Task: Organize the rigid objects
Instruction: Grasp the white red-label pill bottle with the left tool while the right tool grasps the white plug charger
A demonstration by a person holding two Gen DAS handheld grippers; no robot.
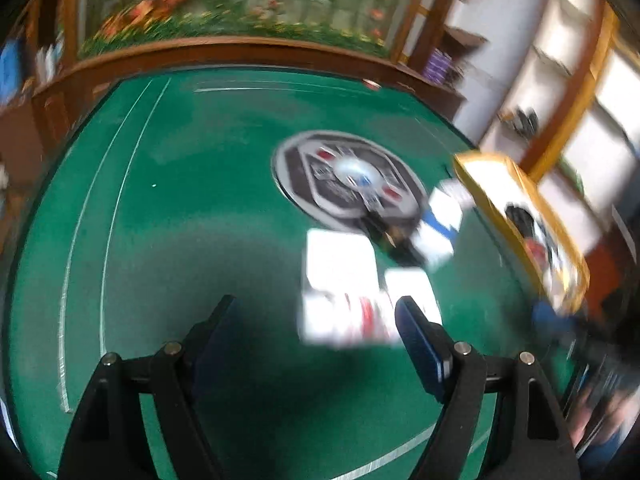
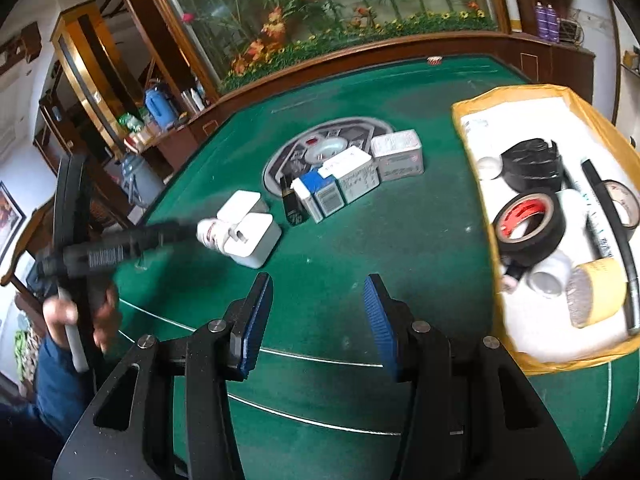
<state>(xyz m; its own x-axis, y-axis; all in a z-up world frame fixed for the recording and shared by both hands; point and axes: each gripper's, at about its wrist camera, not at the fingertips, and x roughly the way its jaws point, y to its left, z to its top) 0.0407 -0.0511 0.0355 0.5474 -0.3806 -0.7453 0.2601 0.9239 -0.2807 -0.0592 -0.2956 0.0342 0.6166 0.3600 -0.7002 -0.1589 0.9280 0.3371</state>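
Left wrist view, blurred: left gripper [image 1: 316, 316] jaws apart, empty; white boxes [image 1: 344, 292] just ahead, right of centre; yellow tray [image 1: 492, 188] far right.
Right wrist view: right gripper [image 2: 318, 302] jaws apart, empty; boxes [image 2: 250, 232] ahead-left, touching the left gripper's tip; left hand nearer.

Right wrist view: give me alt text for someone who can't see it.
The open, empty right gripper hovers over a green table. Ahead lie white chargers and small boxes; a yellow-rimmed tray at right holds tape rolls.
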